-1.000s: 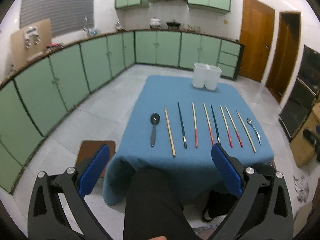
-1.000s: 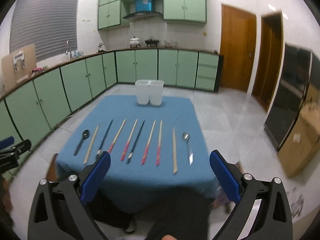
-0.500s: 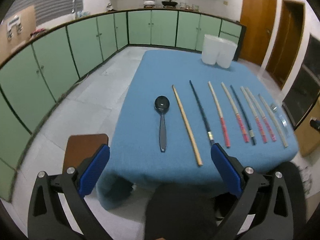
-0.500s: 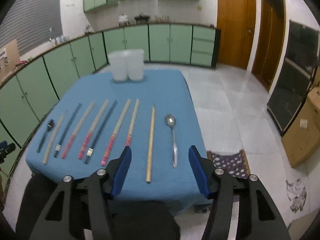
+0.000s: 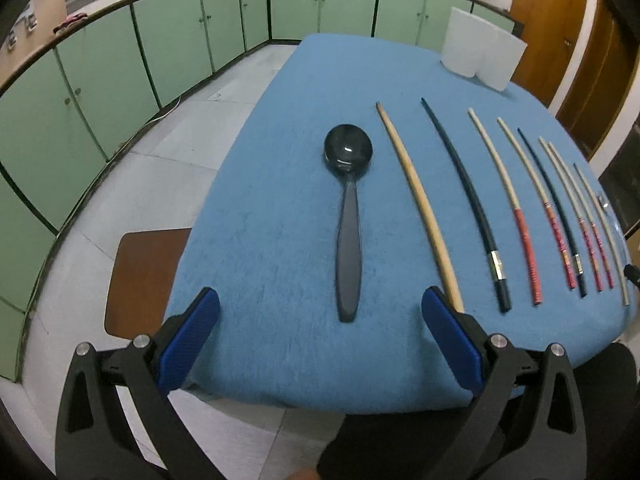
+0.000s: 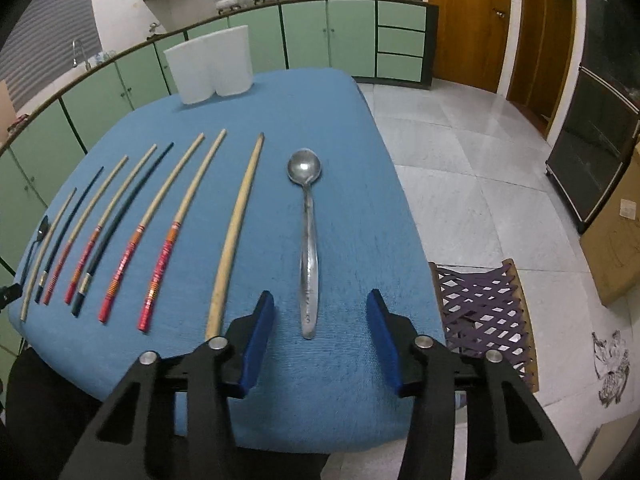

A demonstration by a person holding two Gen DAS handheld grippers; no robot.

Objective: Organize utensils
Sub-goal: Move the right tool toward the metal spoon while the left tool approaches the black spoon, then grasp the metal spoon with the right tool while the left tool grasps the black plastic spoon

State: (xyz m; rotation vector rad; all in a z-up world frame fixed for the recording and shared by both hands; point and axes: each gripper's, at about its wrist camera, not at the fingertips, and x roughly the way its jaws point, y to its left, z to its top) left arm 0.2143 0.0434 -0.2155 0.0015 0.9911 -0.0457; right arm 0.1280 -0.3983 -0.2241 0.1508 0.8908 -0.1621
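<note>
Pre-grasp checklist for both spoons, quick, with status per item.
1. Left hand-held gripper open, wide enough for the black spoon: ok.
2. Black spoon handle lies between the left jaws, not touching: ok.
3. Right hand-held gripper jaws have just been closing, nothing gripped; metal spoon handle end sits in the gap: ok.
4. Plain chopstick clear of the left pad: not ok, its end passes behind the pad.
5. White bins upright at the far edge: ok.
6. Bins empty: cannot tell.
</note>
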